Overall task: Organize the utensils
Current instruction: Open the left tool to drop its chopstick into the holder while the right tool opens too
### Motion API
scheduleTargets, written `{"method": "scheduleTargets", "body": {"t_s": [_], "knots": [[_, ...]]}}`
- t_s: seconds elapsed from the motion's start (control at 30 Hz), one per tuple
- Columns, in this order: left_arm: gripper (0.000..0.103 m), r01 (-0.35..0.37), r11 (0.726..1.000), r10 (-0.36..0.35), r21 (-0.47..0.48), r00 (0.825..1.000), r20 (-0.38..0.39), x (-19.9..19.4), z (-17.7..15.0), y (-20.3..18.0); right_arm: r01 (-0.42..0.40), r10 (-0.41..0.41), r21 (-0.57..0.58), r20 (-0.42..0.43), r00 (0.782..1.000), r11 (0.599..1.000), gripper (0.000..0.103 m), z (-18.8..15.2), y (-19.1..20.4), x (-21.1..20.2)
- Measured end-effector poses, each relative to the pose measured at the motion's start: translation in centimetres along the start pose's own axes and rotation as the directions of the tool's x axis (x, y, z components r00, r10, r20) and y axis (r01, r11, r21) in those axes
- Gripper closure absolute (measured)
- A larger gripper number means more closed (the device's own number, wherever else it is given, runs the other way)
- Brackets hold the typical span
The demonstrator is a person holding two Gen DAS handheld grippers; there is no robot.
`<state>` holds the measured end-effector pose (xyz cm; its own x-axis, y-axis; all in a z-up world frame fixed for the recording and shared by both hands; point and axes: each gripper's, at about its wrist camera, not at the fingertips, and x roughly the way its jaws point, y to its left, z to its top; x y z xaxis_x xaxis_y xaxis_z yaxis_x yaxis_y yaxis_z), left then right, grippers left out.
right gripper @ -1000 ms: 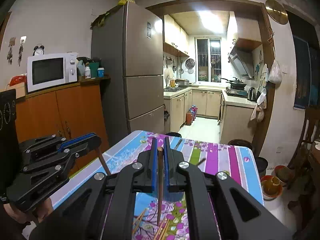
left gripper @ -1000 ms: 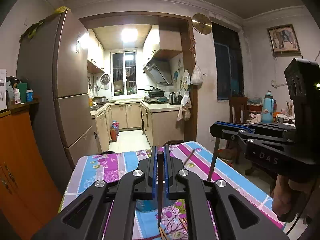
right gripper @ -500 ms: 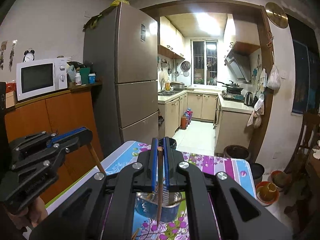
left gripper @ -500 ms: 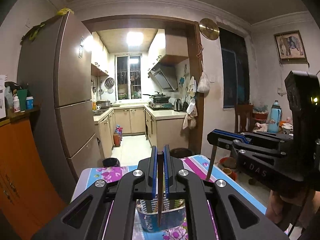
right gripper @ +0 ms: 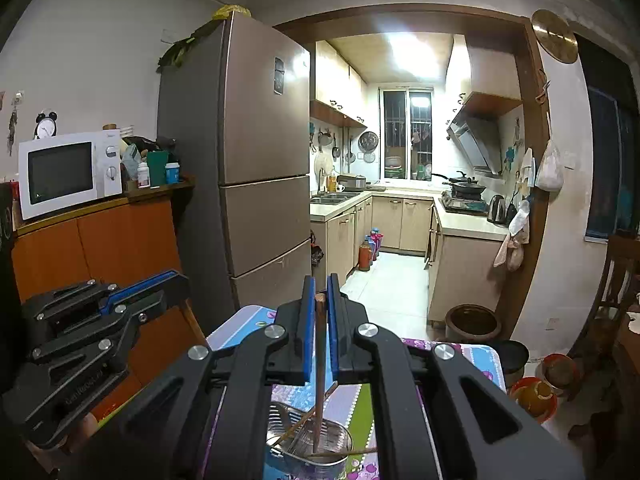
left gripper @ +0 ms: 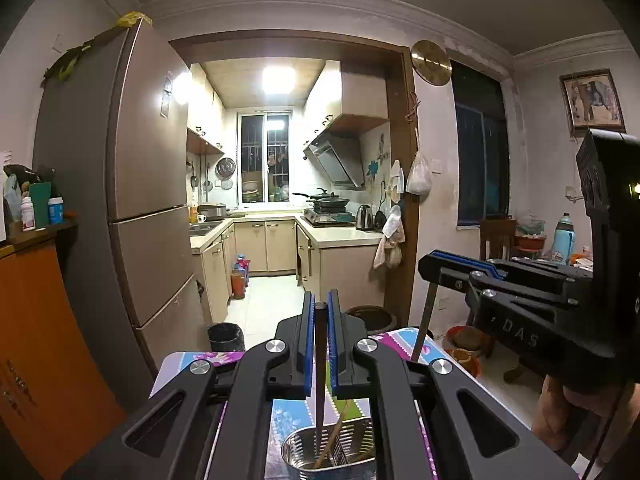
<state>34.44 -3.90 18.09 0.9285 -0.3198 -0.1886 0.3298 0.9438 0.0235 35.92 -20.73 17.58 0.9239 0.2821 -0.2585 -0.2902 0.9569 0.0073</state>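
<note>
Both grippers are rising since the earlier frame, bringing the metal holder (left gripper: pixel 332 454) on the worktop (left gripper: pixel 416 346) into view beneath them. Left gripper (left gripper: pixel 320 344) and right gripper (right gripper: pixel 319 336) are each keeping jaws clamped on one upright chopstick (left gripper: pixel 320 376), tip hanging over the holder for dropping in.

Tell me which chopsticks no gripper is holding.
The loose chopsticks leaning in the metal holder; the left chopstick hangs upright clamped in the left gripper, the right chopstick in the right gripper.

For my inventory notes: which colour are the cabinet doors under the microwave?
Orange. The cabinet under the microwave shows best in the right wrist view.
</note>
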Motion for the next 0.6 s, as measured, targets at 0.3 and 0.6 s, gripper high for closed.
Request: {"method": "scheduleTargets", "body": {"t_s": [0.3,0.6], "knots": [[0.096,0.0,1.0,0.0,-0.003,0.999,-0.044,3.3,-1.5,0.4,-0.004,0.004,0.013,-0.042,0.999,1.0,0.098,-2.0,-0.5,3.1],[0.096,-0.007,1.0,0.006,-0.01,0.996,-0.086,5.4,-3.4,0.5,-0.007,0.009,0.019,-0.091,0.996,1.0,0.098,-4.2,-0.5,5.1]]}}
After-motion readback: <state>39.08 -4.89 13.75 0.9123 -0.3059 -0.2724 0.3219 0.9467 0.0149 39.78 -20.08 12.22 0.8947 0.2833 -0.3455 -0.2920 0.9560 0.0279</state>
